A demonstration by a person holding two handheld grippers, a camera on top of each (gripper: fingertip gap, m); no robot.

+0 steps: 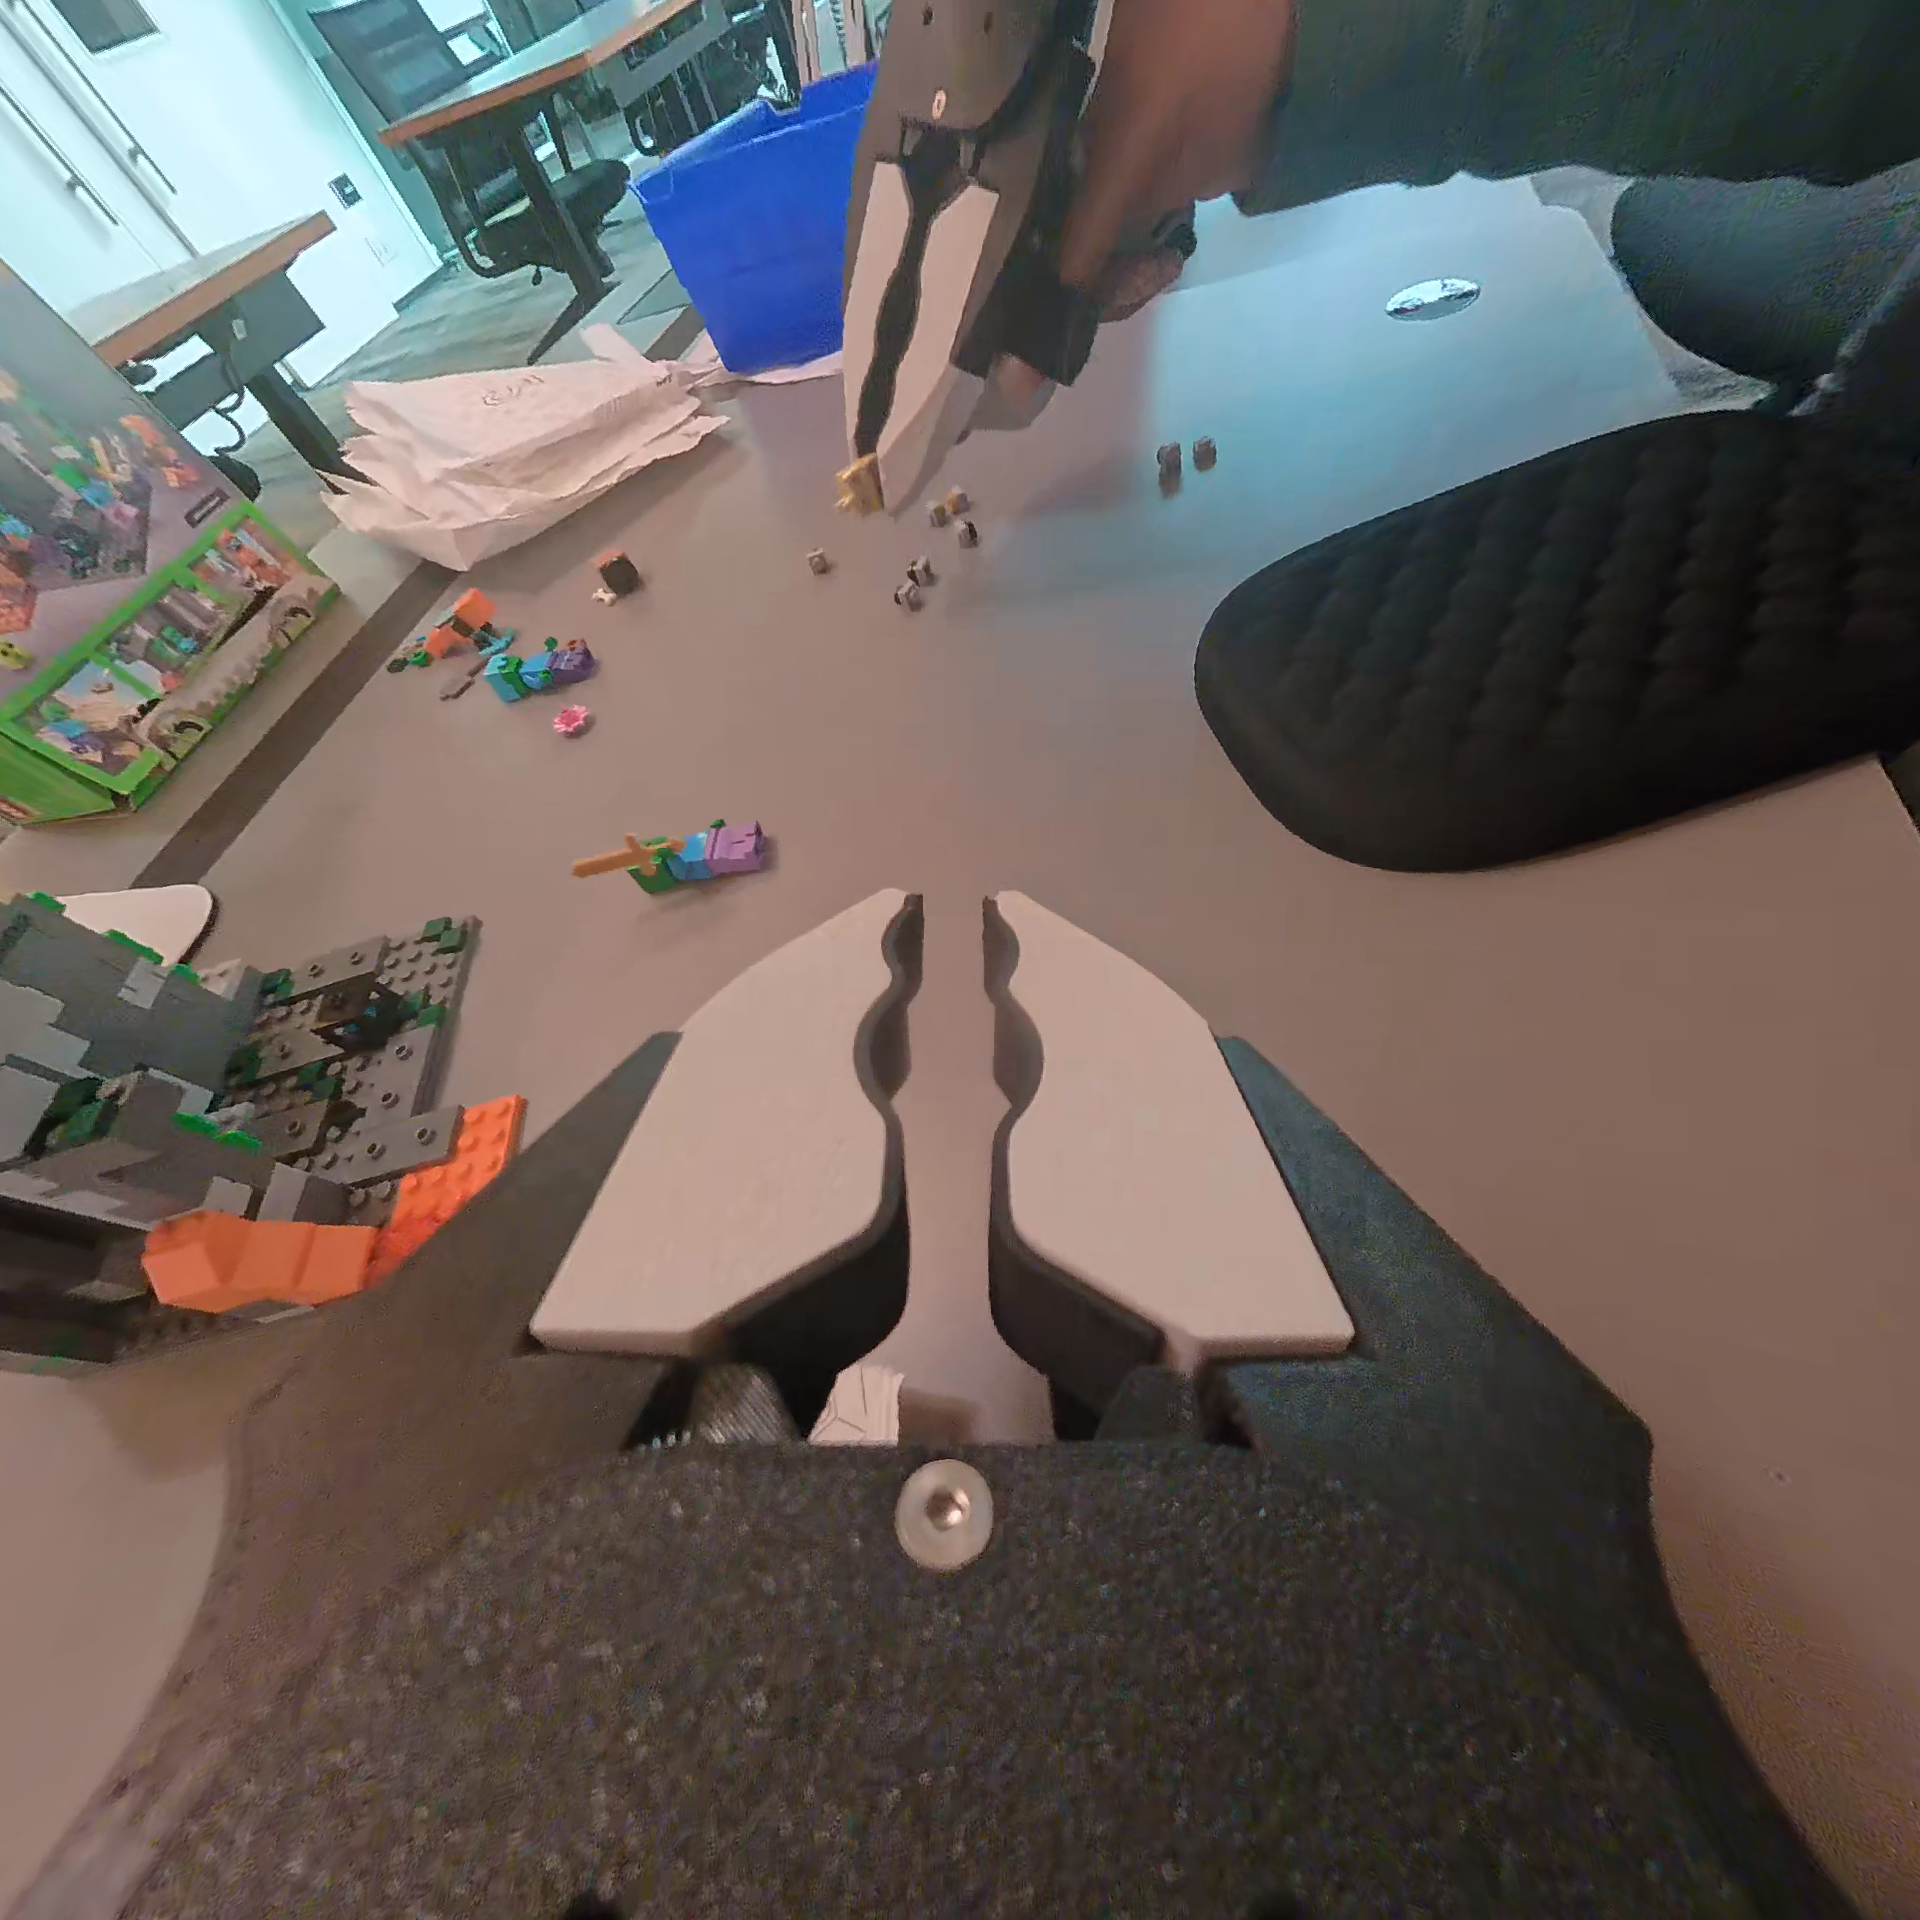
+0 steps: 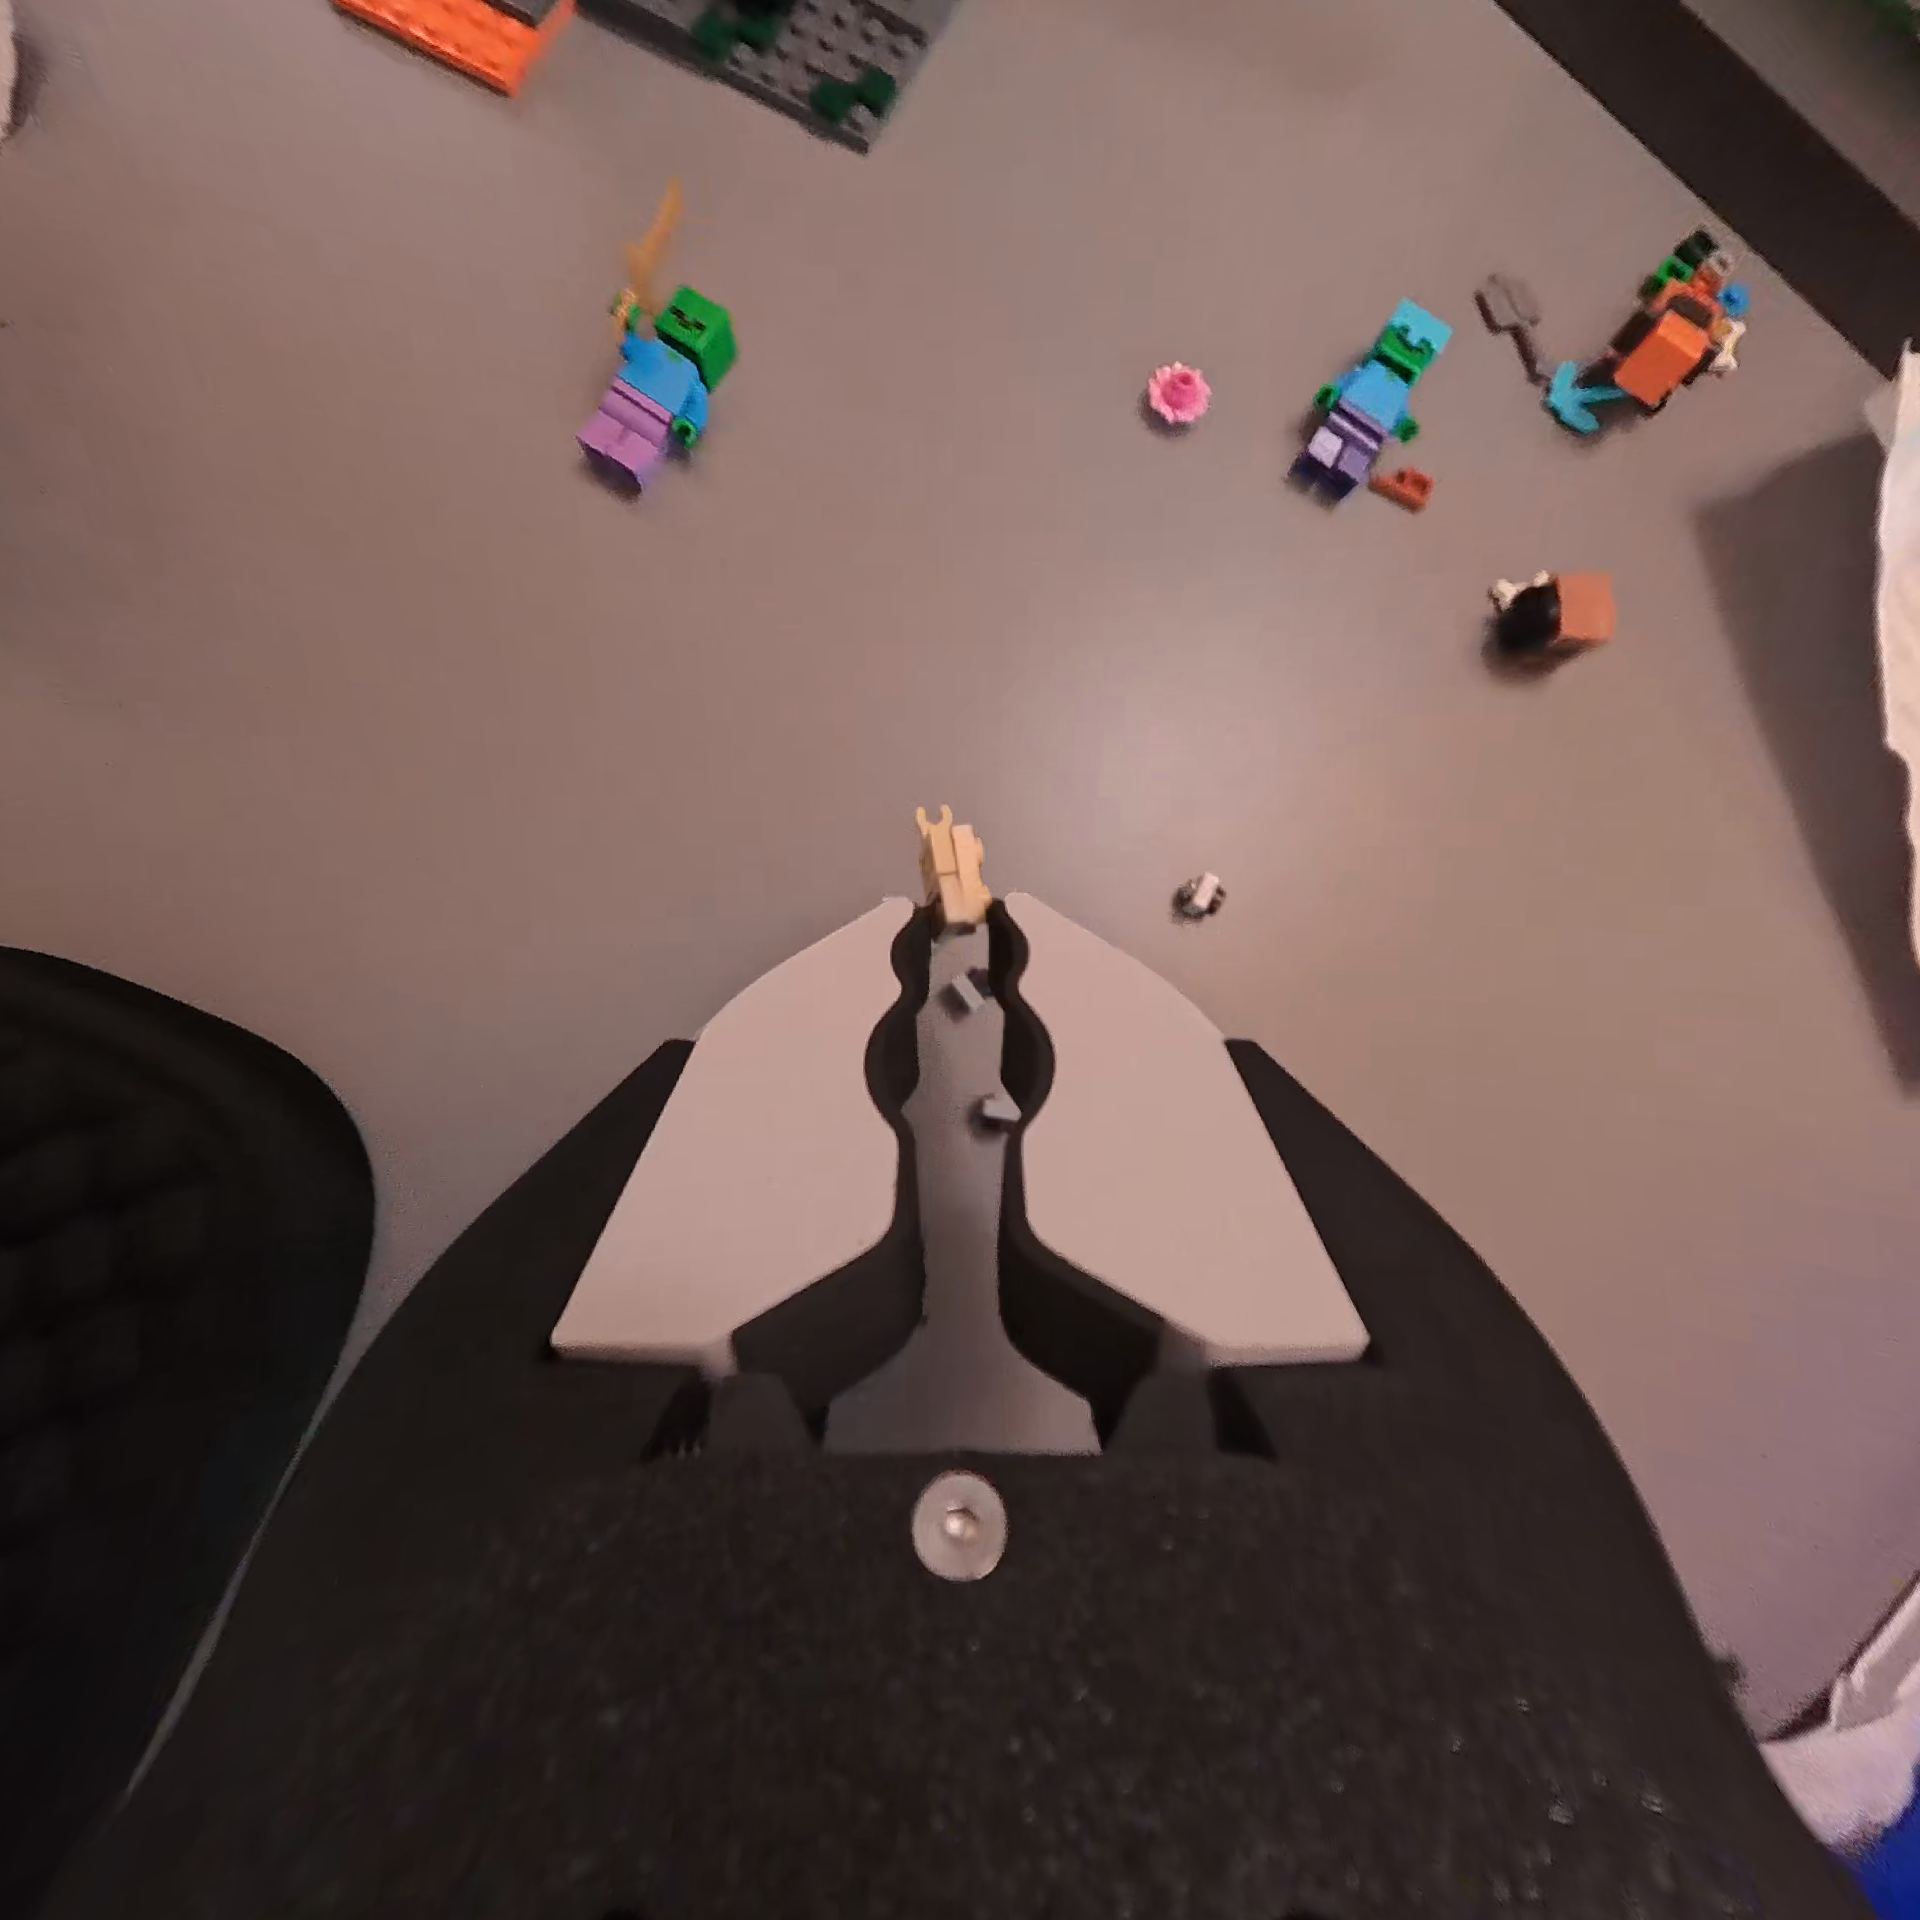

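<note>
Green-headed minifigure (image 2: pixel 661 393); pink flower piece (image 2: pixel 1179 393); blue bin (image 1: pixel 750 255)

Right gripper (image 2: pixel 954 914) pinching a tan brick piece (image 2: pixel 954 871).
Jaws are closing on it above the grey worktop (image 2: pixel 935 644).

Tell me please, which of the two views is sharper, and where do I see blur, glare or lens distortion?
Left wrist view: sharper, though the wide lens curves the grey table edges, and the blue plastic bin behind looks slightly soft. Right wrist view: softer overall; the small tan toy piece in the right gripper is slightly blurred, with a pale glare patch on the table beside it.
</note>
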